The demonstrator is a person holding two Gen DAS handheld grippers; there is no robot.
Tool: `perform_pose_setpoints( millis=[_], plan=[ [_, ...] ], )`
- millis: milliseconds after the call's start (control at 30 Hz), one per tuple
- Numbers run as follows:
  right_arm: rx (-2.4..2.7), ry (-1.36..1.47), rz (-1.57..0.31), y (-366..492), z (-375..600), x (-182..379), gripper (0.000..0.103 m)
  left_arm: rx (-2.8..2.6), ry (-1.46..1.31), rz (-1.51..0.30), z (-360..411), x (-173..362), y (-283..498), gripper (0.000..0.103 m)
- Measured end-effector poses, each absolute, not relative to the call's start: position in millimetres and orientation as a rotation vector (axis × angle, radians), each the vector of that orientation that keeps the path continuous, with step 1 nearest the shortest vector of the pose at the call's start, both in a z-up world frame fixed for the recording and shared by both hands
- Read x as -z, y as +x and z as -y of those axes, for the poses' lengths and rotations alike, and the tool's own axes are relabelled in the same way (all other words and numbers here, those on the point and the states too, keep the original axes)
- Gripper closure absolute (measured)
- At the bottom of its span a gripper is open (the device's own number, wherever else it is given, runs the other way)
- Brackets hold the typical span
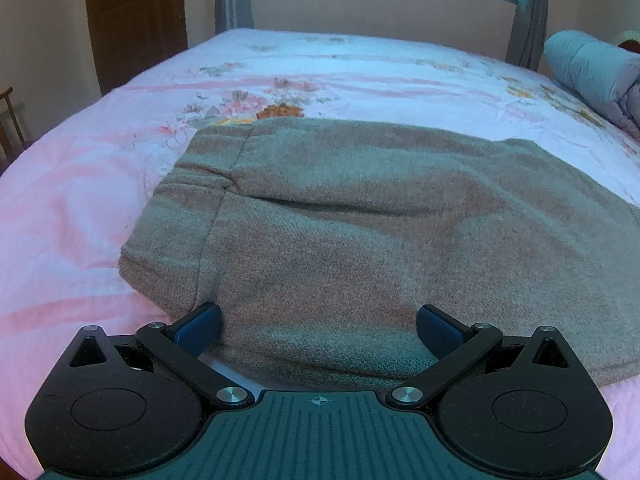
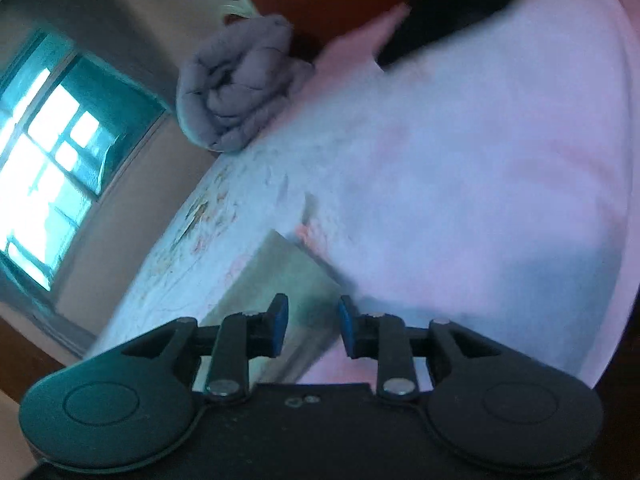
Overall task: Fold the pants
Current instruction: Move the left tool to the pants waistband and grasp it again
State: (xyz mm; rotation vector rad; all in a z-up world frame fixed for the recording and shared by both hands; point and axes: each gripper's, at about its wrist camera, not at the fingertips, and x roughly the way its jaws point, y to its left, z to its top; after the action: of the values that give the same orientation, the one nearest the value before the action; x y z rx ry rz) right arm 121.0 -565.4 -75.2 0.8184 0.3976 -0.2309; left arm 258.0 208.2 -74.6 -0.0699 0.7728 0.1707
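Brown-grey woollen pants (image 1: 360, 220) lie folded into a wide block on the floral pink-and-white bedsheet (image 1: 320, 68). My left gripper (image 1: 318, 320) is open wide at their near edge, and the cloth runs under the gap between its blue pads. In the tilted, blurred right wrist view, one corner of the pants (image 2: 280, 276) shows just past my right gripper (image 2: 313, 316). There is a clear gap between its blue pads, and they do not press on the cloth.
A rolled grey quilt (image 1: 592, 72) (image 2: 236, 84) sits at the bed's far right corner. A brown door (image 1: 136, 20) and a wooden chair (image 1: 8, 128) stand to the left, beyond the bed. A window (image 2: 48, 152) is in the far wall.
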Motion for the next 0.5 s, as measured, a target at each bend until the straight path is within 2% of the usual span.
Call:
perform_pose_setpoints(
  millis=[233, 367, 500],
  plan=[
    [-0.025, 0.611, -0.466, 180.5, 490.0, 17.5, 0.080, -0.277, -0.101, -0.655, -207.1, 50.6, 240.9, 0.000],
    [-0.264, 0.488, -0.549, 238.0, 395.5, -5.4, 0.067, -0.361, -0.141, -0.620, -226.6, 36.5, 230.9, 0.000],
    [-0.536, 0.370, -0.635, 305.2, 289.4, -12.3, 0.067, -0.425, -0.162, -0.649, -248.5, 37.5, 230.7, 0.000]
  ],
)
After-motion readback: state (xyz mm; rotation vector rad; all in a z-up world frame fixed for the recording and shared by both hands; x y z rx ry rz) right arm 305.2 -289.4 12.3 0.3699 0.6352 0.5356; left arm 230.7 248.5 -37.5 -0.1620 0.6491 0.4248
